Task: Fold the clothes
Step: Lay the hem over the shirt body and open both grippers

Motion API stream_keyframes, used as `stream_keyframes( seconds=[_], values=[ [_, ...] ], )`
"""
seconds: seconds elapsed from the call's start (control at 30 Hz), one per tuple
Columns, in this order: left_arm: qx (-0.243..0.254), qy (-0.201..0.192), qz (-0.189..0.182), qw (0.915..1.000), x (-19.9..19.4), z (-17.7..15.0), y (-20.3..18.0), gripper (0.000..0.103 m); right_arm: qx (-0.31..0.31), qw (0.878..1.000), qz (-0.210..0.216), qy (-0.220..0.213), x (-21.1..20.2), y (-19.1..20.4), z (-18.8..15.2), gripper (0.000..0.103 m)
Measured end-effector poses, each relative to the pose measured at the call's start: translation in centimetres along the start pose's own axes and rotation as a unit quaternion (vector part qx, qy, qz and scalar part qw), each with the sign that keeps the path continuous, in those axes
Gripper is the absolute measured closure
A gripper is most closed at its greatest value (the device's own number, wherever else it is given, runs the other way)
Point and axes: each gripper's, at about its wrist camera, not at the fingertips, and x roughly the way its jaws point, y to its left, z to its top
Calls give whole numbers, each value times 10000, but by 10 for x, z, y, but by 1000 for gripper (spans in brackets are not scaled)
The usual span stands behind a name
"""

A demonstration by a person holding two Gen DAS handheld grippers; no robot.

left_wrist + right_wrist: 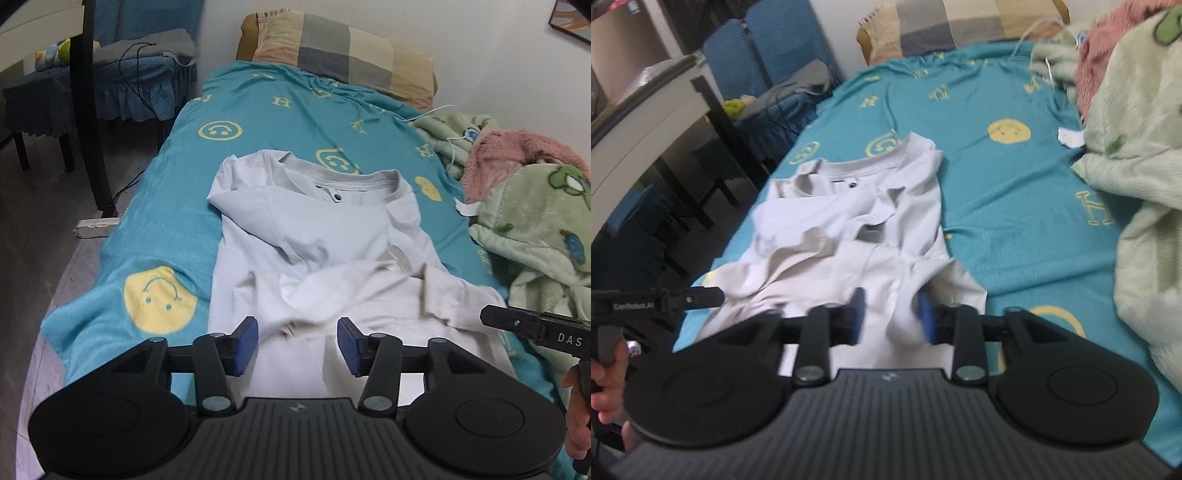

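Note:
A white T-shirt (314,236) lies crumpled on the teal bedspread (280,110), collar toward the pillow and its lower part bunched over the middle. My left gripper (298,345) hovers over the shirt's near hem; its blue pads (245,345) stand apart with only loose cloth below them. In the right wrist view the same shirt (849,229) lies ahead, and my right gripper (892,317) is open over its near right edge, a soft fold of cloth rising between the pads without being pinched. Each view shows the other gripper at its side edge, held by a hand (609,391).
A plaid pillow (343,51) lies at the head of the bed. Green and pink fleece blankets (535,206) pile along the right side by the wall. To the left stand blue-covered chairs (110,85), a dark table leg (88,110) and a power strip (96,225) on the floor.

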Motion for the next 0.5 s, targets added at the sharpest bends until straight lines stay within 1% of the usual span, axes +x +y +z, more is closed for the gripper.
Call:
stream_keyframes(
  seconds=[0.07,0.17,0.23,0.3,0.33,0.4,0.5],
  values=[
    [-83,-60,-1,9999,-15,-12,-7,49,63,10000,29,-51,-17,3,-8,62],
    [-240,-93,-50,9997,-34,-33,-15,49,333,9993,105,-93,-40,2,-24,62],
    [-121,-27,19,9999,-41,-45,-22,49,370,9992,24,-145,-52,4,-36,62],
    [-32,40,180,9998,-45,-55,-27,49,377,9991,-159,-55,-55,6,-46,62],
    [-40,60,199,9998,-47,-59,-27,49,381,9990,-248,-11,-57,8,-52,61],
    [-35,125,265,9996,-44,-65,-26,50,402,9989,-243,80,-53,8,-57,61],
    [15,257,429,9987,-36,-69,-23,50,273,9989,-307,235,-42,10,-61,62]
  ],
)
